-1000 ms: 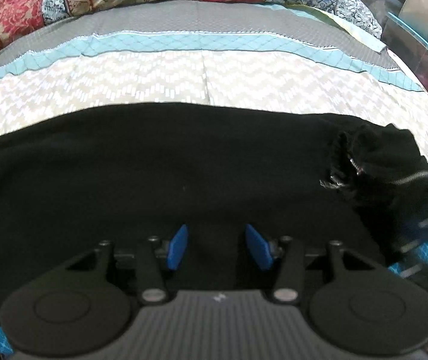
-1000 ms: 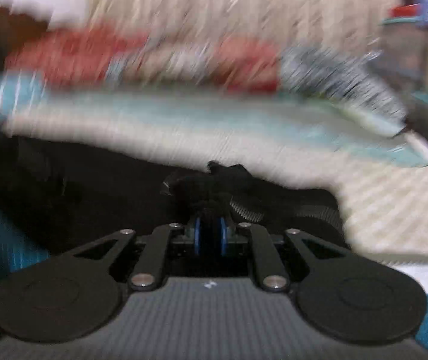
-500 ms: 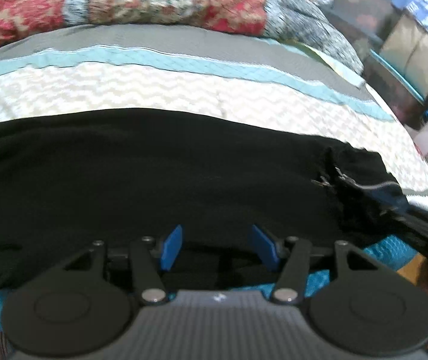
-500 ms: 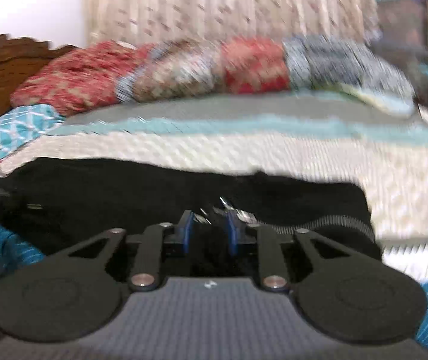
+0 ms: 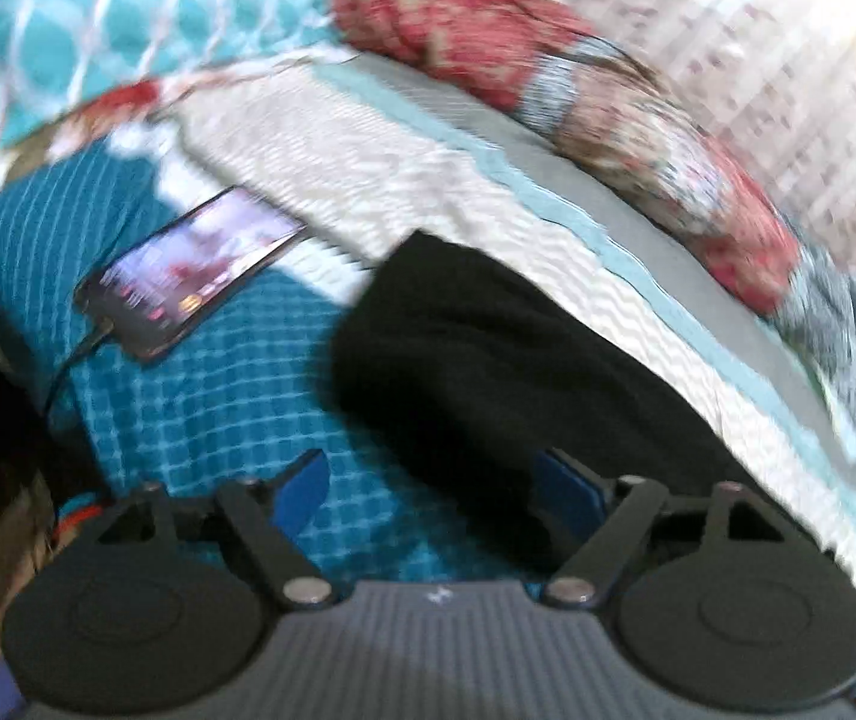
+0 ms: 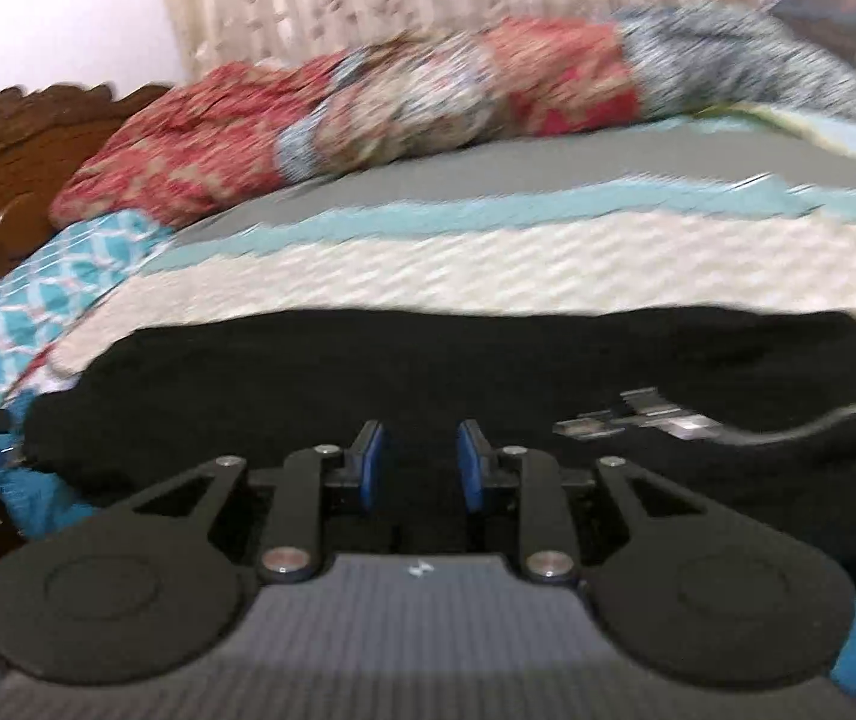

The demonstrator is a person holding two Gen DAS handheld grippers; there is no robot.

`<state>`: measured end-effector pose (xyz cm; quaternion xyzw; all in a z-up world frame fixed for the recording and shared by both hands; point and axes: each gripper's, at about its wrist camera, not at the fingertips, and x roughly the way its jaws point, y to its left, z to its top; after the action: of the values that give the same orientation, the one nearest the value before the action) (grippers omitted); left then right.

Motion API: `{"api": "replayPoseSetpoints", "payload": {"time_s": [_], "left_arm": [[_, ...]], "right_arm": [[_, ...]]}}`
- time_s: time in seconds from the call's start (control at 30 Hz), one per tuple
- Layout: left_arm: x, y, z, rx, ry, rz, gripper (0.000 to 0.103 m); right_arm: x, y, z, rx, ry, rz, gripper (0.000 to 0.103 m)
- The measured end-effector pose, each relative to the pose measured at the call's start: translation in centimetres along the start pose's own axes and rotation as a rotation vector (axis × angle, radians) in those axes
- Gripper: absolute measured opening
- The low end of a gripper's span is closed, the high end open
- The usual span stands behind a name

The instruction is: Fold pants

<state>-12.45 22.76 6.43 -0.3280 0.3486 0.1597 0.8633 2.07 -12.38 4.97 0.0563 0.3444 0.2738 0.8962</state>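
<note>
The black pants (image 6: 428, 372) lie flat across the bed, with a metal zipper (image 6: 637, 420) showing at their right end near the waistband. In the left wrist view the pants' left end (image 5: 487, 360) lies on the bedspread. My left gripper (image 5: 433, 489) is open wide and empty, at the near left corner of the pants, its right pad over the black cloth. My right gripper (image 6: 419, 459) is open and empty, just at the pants' near edge, left of the zipper.
A phone (image 5: 188, 282) with a lit screen and a cable lies on the blue checked cloth (image 5: 218, 390) left of the pants. A folded patchwork quilt (image 6: 428, 90) lies along the far side of the bed. A wooden headboard (image 6: 8, 138) stands at the left.
My left gripper has swung left to the pants' left end and opened wider. My right gripper has let go of the zipper end and opened, and now sits left of it.
</note>
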Motion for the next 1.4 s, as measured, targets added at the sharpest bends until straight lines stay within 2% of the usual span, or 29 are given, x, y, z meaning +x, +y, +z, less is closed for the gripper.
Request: {"api": "replayPoseSetpoints", "payload": {"time_s": [0.07,0.1,0.2,0.33,0.37,0.4,0.43,0.47,0.5,0.53,0.6,0.67,0.8,0.9,1.03,1.13,1.17,1.2,1.23,1.27,1.3,1.33,1.37,1.4], "left_arm": [[0.9,1.4,0.6,-0.076,0.002,-0.035,0.1],[1.5,2.0,0.8,-0.115,-0.001,-0.057,0.102],[3.7,3.2,1.6,-0.192,0.022,-0.143,0.103],[7.1,3.6,1.7,-0.283,0.036,-0.169,0.102],[7.5,3.5,1.8,-0.282,0.018,-0.17,0.097],[8.0,3.1,2.0,-0.266,0.004,-0.162,0.087],[8.1,2.5,2.1,-0.232,-0.01,-0.129,0.058],[8.3,2.0,2.2,-0.203,-0.014,-0.11,0.05],[8.2,1.7,2.3,-0.195,-0.014,-0.126,0.045],[7.9,1.5,2.3,-0.194,-0.016,-0.153,0.044],[6.9,0.1,2.4,-0.138,-0.048,-0.187,0.042],[5.6,-2.6,2.3,-0.024,-0.095,-0.208,0.04],[4.0,-8.8,1.1,0.231,-0.151,-0.278,0.04],[4.0,-13.1,-0.7,0.407,-0.152,-0.318,0.04],[5.0,-17.2,-3.7,0.559,-0.09,-0.354,0.042],[6.3,-20.1,-6.7,0.699,-0.01,-0.336,0.052],[6.5,-20.7,-7.4,0.729,0.007,-0.334,0.058],[6.5,-21.1,-7.7,0.742,0.027,-0.363,0.059],[6.1,-21.2,-7.8,0.738,0.052,-0.416,0.06],[5.5,-21.0,-7.7,0.724,0.065,-0.466,0.066],[4.8,-20.7,-7.4,0.711,0.063,-0.509,0.07],[4.2,-20.4,-7.0,0.696,0.048,-0.54,0.077],[3.5,-19.8,-6.4,0.669,0.024,-0.559,0.082],[3.1,-19.2,-5.7,0.634,0.008,-0.556,0.082]], "right_arm": [[2.2,2.5,0.6,-0.002,0.036,0.077,0.029],[2.7,3.5,1.1,-0.01,0.046,0.103,0.029],[5.7,7.1,2.3,-0.033,0.084,0.179,0.026],[9.2,10.2,3.1,0.041,0.149,0.262,0.023],[10.3,10.3,3.3,0.075,0.164,0.273,0.023],[11.3,10.2,3.1,0.125,0.191,0.282,0.023],[12.8,9.9,2.7,0.185,0.242,0.285,0.023],[15.0,9.4,1.8,0.256,0.339,0.282,0.023],[16.8,8.7,0.3,0.343,0.412,0.278,0.013],[17.2,7.7,-0.6,0.429,0.385,0.286,0.001],[17.3,6.5,-1.0,0.532,0.394,0.32,0.0],[16.7,6.5,-0.7,0.526,0.407,0.326,0.0],[14.3,6.3,-0.1,0.49,0.352,0.346,0.01],[11.4,4.9,0.5,0.471,0.261,0.312,0.011],[7.2,-0.1,1.0,0.526,0.126,0.234,0.011],[3.8,-3.6,0.6,0.553,0.031,0.146,0.013],[3.1,-4.3,0.5,0.563,0.014,0.129,0.017],[2.4,-5.1,0.2,0.577,-0.002,0.116,0.025],[1.6,-5.8,-0.1,0.588,-0.008,0.118,0.03],[1.1,-6.3,-0.6,0.609,-0.022,0.115,0.043],[0.6,-6.7,-1.0,0.628,-0.037,0.119,0.051],[0.3,-6.8,-1.3,0.642,-0.047,0.131,0.054],[0.4,-6.7,-1.7,0.654,-0.052,0.152,0.06],[0.5,-6.6,-1.7,0.657,-0.051,0.172,0.07]]}}
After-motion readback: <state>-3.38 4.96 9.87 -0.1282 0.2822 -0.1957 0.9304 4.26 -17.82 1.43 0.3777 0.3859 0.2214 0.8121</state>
